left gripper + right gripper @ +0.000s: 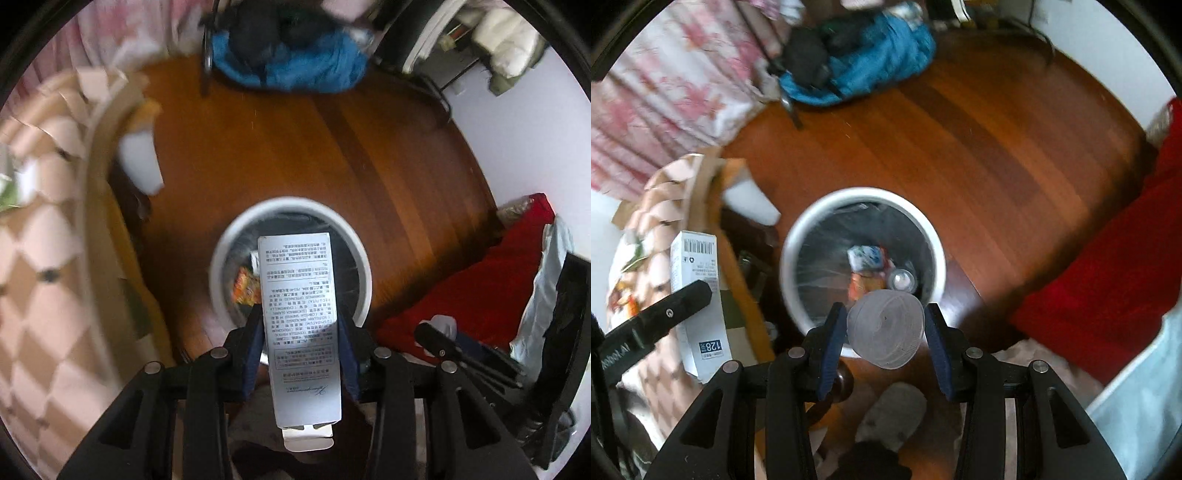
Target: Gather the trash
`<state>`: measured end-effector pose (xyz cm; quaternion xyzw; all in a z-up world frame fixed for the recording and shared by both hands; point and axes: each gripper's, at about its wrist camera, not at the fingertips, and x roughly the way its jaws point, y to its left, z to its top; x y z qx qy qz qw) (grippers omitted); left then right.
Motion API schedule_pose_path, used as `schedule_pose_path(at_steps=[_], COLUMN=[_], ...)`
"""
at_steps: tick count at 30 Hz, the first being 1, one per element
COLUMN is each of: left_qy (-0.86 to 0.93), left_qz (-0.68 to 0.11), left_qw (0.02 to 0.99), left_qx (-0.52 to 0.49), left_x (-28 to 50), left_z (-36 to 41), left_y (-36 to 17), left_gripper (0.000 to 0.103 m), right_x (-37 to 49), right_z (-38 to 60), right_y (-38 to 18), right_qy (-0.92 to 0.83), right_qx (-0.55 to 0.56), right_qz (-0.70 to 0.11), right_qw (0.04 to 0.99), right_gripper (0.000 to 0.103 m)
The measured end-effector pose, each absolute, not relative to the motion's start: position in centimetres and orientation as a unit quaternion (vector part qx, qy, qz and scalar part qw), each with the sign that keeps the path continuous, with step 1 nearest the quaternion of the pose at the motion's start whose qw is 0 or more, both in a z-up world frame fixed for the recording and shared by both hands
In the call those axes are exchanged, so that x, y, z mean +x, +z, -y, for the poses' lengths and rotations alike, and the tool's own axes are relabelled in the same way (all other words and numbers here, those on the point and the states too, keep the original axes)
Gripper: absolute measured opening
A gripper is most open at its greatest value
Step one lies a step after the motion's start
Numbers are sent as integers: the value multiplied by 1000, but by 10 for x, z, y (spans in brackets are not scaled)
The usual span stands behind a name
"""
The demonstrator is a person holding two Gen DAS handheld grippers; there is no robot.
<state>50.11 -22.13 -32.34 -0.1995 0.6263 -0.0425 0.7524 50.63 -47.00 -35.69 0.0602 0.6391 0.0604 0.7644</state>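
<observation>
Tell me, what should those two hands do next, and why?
Probably open both jaws and drop. The left gripper holds a white carton and the right gripper a clear plastic lid, both right above the white bin, which already holds trash.

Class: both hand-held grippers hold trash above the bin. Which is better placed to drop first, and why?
Probably the left hand-held gripper: its white carton lies over the bin opening, while the right's cup overlaps the near rim.

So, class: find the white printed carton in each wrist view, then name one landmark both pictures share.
Left wrist view: white printed carton at lower centre, between the left gripper fingers, over the bin.
Right wrist view: same carton at the left edge, beside the checked cloth.
Shared landmark: the white round trash bin on the wooden floor.
</observation>
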Motion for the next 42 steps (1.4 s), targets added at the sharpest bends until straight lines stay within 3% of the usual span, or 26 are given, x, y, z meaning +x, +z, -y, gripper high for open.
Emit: schedule_pose_path(at_steps=[2,3,4,6,9,11,13,14,15,21,29,42], left_qy=[-42,-40,-37,-29,-16,-5,7,15,21,78,81,80], left_qz=[-635,-638,-643,-641,-646,-644,-641,-640,-637,-605,-602,-553], left_qw=[741,737,733,734,732,738,746,750,755,788,791,826], left_qx=[-217,-219,-220,-224,-217,-202,-181,-168,-154,-84,-74,-68], left_x=[512,517,520,524,524,520,517,514,511,483,466,434], left_z=[221,220,219,218,216,216,215,215,215,213,219,212], left_y=[-337,-343,-348,-353,-356,-354,-353,-353,-351,-335,-322,-240], left_gripper=[37,48,69,87,96,96,96,96,96,96,96,96], right_x=[515,518,522,531,540,546,548,547,546,538,520,486], right_z=[476,477,477,477,472,470,468,469,468,466,459,451], right_y=[-379,-386,-394,-411,-428,-437,-444,-446,-448,-441,-413,-326], right_qy=[55,54,54,56,62,69,74,75,77,52,25,29], right_qx=[69,70,72,72,78,83,91,96,101,58,-6,-25], right_qz=[-651,-654,-657,-667,-677,-683,-687,-687,-687,-688,-680,-642], right_qw=[754,751,748,740,729,722,717,716,715,721,733,765], right_gripper=[45,45,45,45,46,48,75,95,102,103,103,103])
